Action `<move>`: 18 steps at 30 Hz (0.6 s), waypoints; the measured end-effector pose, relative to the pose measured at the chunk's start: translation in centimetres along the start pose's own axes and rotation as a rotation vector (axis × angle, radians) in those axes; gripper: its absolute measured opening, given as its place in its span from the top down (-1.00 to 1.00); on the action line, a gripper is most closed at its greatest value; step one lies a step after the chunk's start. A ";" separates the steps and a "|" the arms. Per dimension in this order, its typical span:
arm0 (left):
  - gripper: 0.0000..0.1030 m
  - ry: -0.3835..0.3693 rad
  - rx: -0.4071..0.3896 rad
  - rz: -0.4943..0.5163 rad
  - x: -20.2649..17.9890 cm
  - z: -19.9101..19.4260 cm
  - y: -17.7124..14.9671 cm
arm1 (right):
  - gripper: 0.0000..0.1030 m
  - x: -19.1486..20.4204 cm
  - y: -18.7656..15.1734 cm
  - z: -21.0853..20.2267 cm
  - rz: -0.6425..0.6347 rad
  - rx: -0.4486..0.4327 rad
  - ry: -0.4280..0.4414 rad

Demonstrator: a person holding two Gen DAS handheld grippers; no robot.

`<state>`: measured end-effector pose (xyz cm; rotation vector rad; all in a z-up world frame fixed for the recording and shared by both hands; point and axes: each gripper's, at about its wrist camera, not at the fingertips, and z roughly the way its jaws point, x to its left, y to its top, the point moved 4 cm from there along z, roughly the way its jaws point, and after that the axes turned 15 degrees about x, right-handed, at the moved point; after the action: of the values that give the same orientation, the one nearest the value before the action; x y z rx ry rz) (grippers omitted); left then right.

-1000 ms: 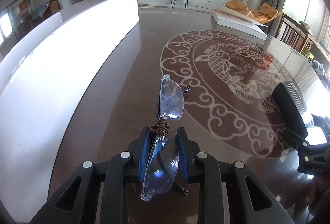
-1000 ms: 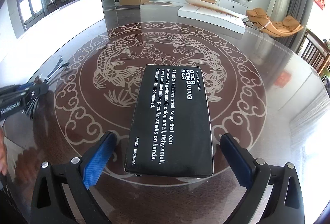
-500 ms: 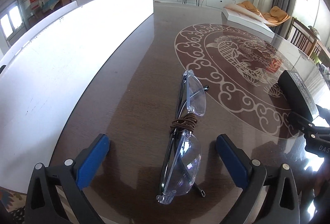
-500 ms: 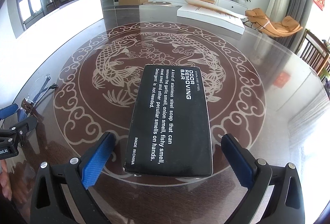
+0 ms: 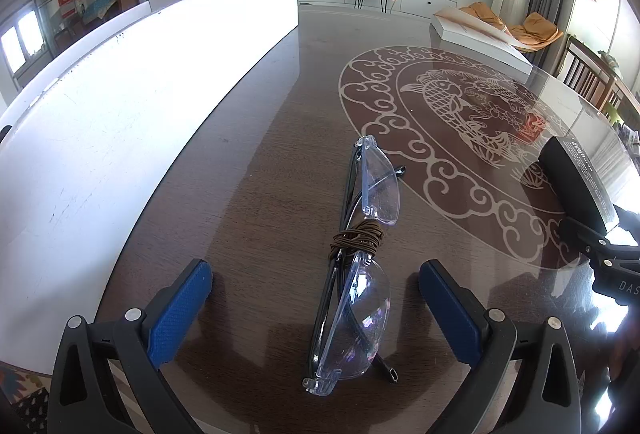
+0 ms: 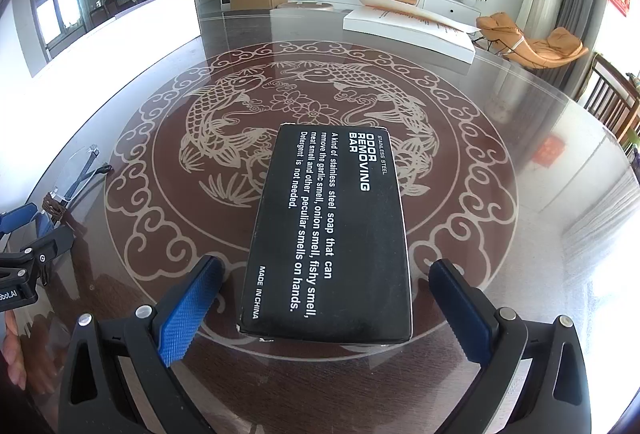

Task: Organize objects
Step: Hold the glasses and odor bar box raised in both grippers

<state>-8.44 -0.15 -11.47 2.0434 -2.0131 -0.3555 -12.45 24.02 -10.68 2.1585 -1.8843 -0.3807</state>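
Observation:
Clear folded glasses (image 5: 360, 262), bound at the bridge with a brown cord (image 5: 356, 238), lie on the glass-topped table. My left gripper (image 5: 316, 310) stands wide open around their near lens, blue pads apart from it on both sides. A black box printed "ODOR REMOVING BAR" (image 6: 332, 230) lies flat on the fish pattern. My right gripper (image 6: 326, 304) is open, its pads either side of the box's near end without touching. The glasses (image 6: 76, 174) and the left gripper (image 6: 28, 230) show at the left edge of the right wrist view; the box (image 5: 576, 186) shows at the right of the left wrist view.
A long white panel (image 5: 140, 82) runs along the table's left side. A flat white box (image 6: 412, 28) lies at the far edge of the table (image 6: 540, 194). Wooden chairs (image 6: 616, 106) stand to the right. A person's fingers (image 6: 14, 354) hold the left tool.
My left gripper was shut on the glasses' bridge, then opened wide and let them go; they now lie on the table. The right gripper and the black box have not moved.

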 end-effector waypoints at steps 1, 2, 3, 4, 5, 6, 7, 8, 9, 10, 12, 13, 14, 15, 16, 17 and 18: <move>-1.00 0.000 0.000 0.000 0.0 0.0 0.0 | -0.99 0.0 0.0 0.0 0.000 0.000 0.000; -1.00 0.000 0.000 0.000 0.0 0.0 0.0 | -0.99 0.0 0.0 0.0 0.000 0.000 0.000; -1.00 0.000 0.000 0.000 0.0 0.0 0.0 | -0.99 0.0 0.0 0.0 0.000 0.000 0.000; -1.00 0.000 0.000 0.000 0.0 0.0 0.0 | -0.99 0.0 0.0 0.0 0.000 0.000 0.000; -1.00 0.000 0.000 0.000 0.0 0.0 0.0 | -0.99 0.0 0.0 0.0 0.000 0.001 0.001; -1.00 0.000 0.000 0.000 0.0 0.0 0.0 | -0.99 0.0 0.0 0.0 0.000 0.000 0.001; -1.00 0.000 0.000 0.000 0.0 0.0 0.0 | -0.99 0.0 0.0 0.0 0.000 0.001 0.001; -1.00 0.000 0.000 0.000 0.0 0.0 0.0 | -0.99 0.0 0.0 0.0 0.001 0.001 0.001; -1.00 0.000 0.000 0.000 0.0 0.0 0.0 | -0.99 0.0 0.0 0.1 0.001 0.001 0.003; -1.00 0.000 0.000 0.001 0.0 0.0 0.0 | -0.99 0.1 0.0 0.1 0.002 0.002 0.004; -1.00 -0.002 0.000 0.005 -0.1 0.0 0.0 | -0.99 0.1 0.0 0.2 0.004 0.004 0.009; -1.00 -0.002 0.000 0.006 -0.1 0.0 0.0 | -1.00 0.0 0.0 0.2 0.004 0.004 0.010; -1.00 -0.002 0.000 0.006 0.0 0.0 -0.1 | -1.00 0.0 0.0 0.2 0.004 0.004 0.010; -1.00 -0.002 0.000 0.006 0.0 0.0 -0.1 | -1.00 0.0 0.0 0.2 0.004 0.004 0.010; -1.00 -0.002 0.000 0.007 0.0 0.0 -0.1 | -1.00 0.0 0.0 0.2 0.004 0.004 0.010; -1.00 -0.002 0.000 0.006 0.0 0.0 -0.1 | -1.00 0.0 0.0 0.2 0.004 0.004 0.010; -1.00 -0.002 0.000 0.008 0.0 0.0 -0.2 | -1.00 0.0 0.0 0.2 0.004 0.004 0.010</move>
<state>-8.26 -0.15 -11.49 2.0355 -2.0217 -0.3569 -12.51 24.01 -10.85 2.1552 -1.8854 -0.3649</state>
